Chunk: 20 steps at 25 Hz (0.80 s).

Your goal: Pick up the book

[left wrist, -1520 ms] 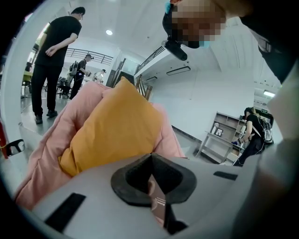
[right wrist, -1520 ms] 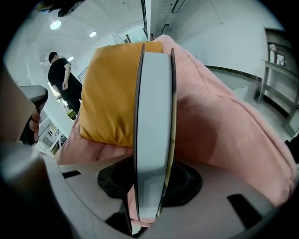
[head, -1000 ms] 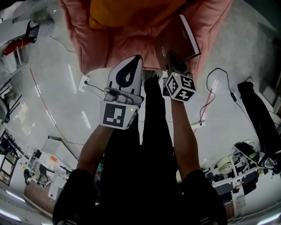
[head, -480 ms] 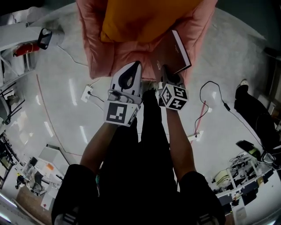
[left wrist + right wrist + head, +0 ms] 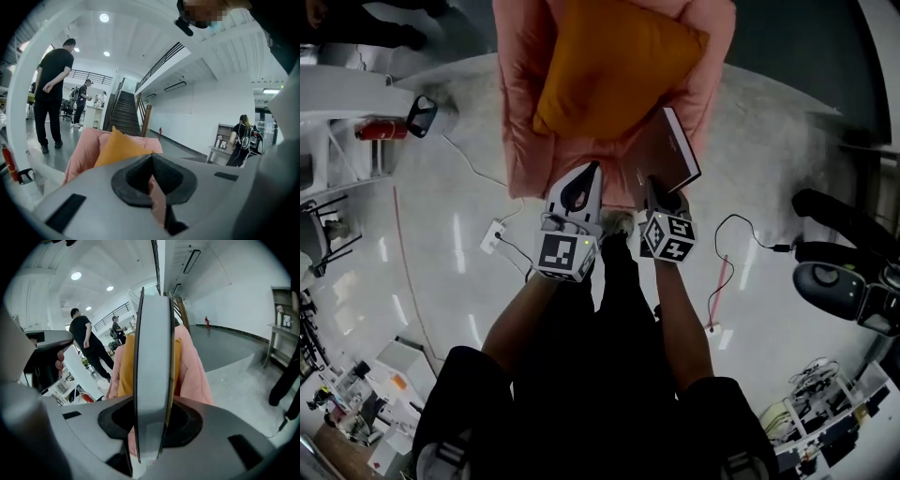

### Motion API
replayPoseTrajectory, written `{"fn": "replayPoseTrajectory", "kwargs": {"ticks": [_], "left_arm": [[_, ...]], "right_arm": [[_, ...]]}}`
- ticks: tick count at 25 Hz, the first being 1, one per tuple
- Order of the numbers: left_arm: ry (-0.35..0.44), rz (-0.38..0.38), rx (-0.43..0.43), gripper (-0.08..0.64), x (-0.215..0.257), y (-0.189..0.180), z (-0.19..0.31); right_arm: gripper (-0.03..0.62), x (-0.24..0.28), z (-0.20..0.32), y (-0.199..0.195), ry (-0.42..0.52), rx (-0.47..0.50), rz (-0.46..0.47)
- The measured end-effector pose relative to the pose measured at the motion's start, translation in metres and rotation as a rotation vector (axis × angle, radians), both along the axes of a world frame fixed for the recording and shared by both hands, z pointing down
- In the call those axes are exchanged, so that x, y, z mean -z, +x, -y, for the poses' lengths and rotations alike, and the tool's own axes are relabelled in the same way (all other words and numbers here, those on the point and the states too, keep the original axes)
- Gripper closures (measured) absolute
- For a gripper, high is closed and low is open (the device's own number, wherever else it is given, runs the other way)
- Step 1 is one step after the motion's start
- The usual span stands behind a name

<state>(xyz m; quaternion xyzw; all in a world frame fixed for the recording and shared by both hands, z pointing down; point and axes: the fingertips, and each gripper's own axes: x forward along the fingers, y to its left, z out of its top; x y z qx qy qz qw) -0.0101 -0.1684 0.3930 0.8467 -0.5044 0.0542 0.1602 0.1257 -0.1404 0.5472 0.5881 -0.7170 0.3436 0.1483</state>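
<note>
No readable text, number, brand or sign in any view.
- Book [image 5: 667, 159]: cover plain dark brown from head view, no title legible; right gripper view shows only page edge, blank.
- Left cube [image 5: 563, 255], right cube [image 5: 668, 236]: black-and-white square marker patterns only, no letters or digits.
- Background shelves and tabletops in gripper views: items too small and blurred to read.

Cushion [image 5: 614, 70] lies on the seat [image 5: 516, 112], book [image 5: 667, 155] to its right.
</note>
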Motion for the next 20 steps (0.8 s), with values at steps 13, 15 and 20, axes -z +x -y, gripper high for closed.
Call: {"fn": "replayPoseTrajectory", "kwargs": {"ticks": [13,15,20], "left_arm": [[0.075,-0.021,0.078,0.557,0.080,-0.004,-0.041],[0.073,-0.017,0.090,0.557,0.085,-0.007,-0.049],[0.075,-0.031,0.128,0.557,0.095,-0.014,-0.070]], "right_arm": [[0.453,0.100,-0.029,0.006,0.130,0.060,-0.009],[0.454,0.114,-0.033,0.004,0.156,0.070,-0.004],[0.453,0.149,-0.044,0.002,0.219,0.094,0.008]]}}
